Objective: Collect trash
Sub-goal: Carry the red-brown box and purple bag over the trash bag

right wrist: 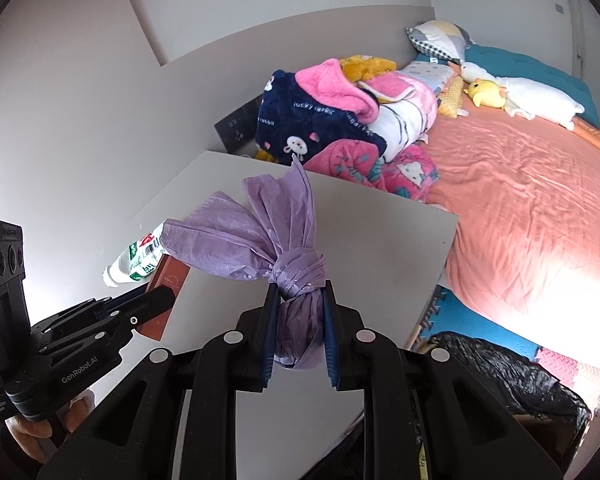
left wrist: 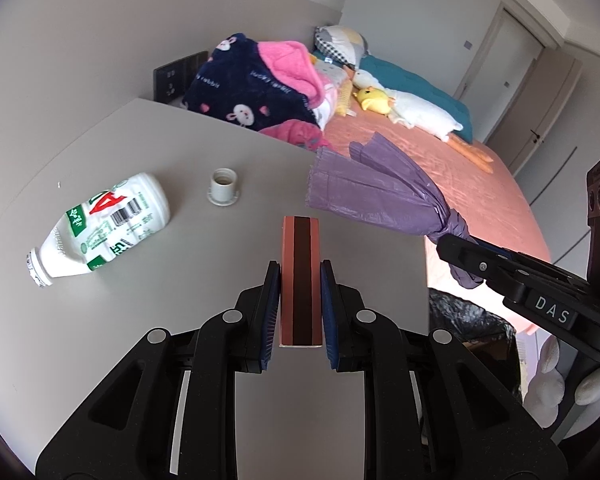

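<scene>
My left gripper (left wrist: 300, 280) is shut on a slim pink and brown box (left wrist: 300, 264) and holds it over the grey table (left wrist: 140, 320). It also shows in the right wrist view (right wrist: 156, 304), where the box (right wrist: 170, 280) sticks out past its fingers. My right gripper (right wrist: 298, 308) is shut on a knotted purple plastic bag (right wrist: 260, 232), held above the table's right part. The bag (left wrist: 384, 196) also shows in the left wrist view. A white milk bottle (left wrist: 104, 224) lies on its side at the table's left, with its white cap (left wrist: 223, 188) standing beside it.
A bin lined with a black bag (right wrist: 512, 372) stands on the floor right of the table, also in the left wrist view (left wrist: 468, 328). A bed with an orange sheet (right wrist: 532, 208) lies beyond, with piled blankets (right wrist: 332, 120) and plush toys (right wrist: 488, 94).
</scene>
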